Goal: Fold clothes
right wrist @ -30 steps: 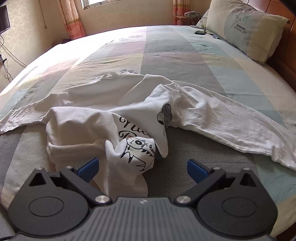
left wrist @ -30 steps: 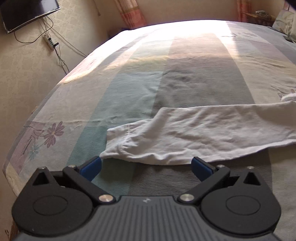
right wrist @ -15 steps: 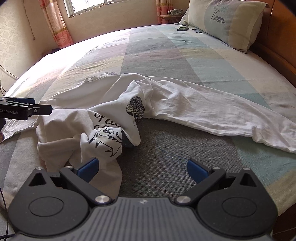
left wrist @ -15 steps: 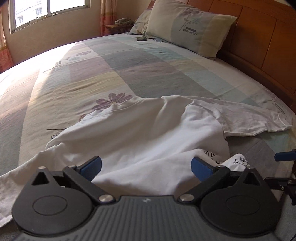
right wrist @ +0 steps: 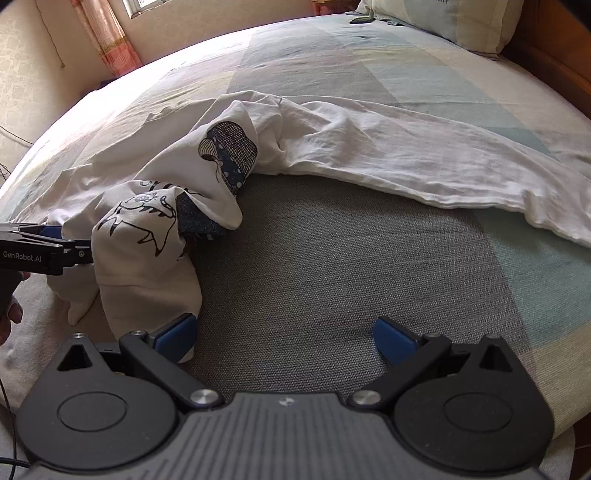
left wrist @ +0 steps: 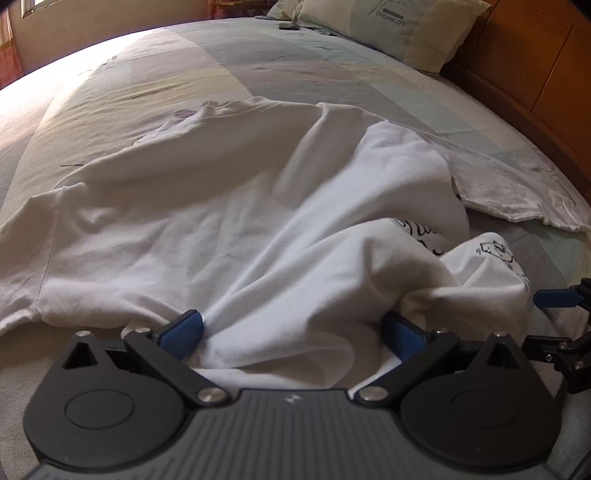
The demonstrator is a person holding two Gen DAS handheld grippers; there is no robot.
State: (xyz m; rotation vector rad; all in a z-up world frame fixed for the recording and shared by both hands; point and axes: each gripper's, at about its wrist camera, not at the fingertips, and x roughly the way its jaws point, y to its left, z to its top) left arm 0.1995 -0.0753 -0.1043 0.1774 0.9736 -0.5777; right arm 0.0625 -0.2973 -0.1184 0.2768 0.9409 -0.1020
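A white long-sleeve shirt [left wrist: 229, 221] with black cartoon prints [right wrist: 147, 218] lies crumpled on the bed. One sleeve [right wrist: 424, 158] stretches to the right. My left gripper [left wrist: 293, 332] is open, low at the shirt's near edge, and a bunched fold of cloth lies between its blue fingers [left wrist: 183, 328]. My right gripper [right wrist: 284, 338] is open over bare grey bedsheet. Its left finger [right wrist: 175, 334] touches the hanging hem, and nothing sits between its fingers. Each gripper shows at the edge of the other's view: the right gripper [left wrist: 554, 299] and the left gripper [right wrist: 44, 247].
The striped bedsheet [right wrist: 332, 258] covers a wide bed. A pillow [left wrist: 399, 29] and wooden headboard [left wrist: 535, 74] stand at the far right. A small dark object [right wrist: 360, 19] lies near the pillow. A curtain [right wrist: 99, 33] hangs at the far left. A hand [right wrist: 7, 317] shows at the left edge.
My left gripper swung from the left sleeve to the shirt's body and pushed in until cloth lay between its fingers. My right gripper shifted right and closer, leaving the printed bundle at its left.
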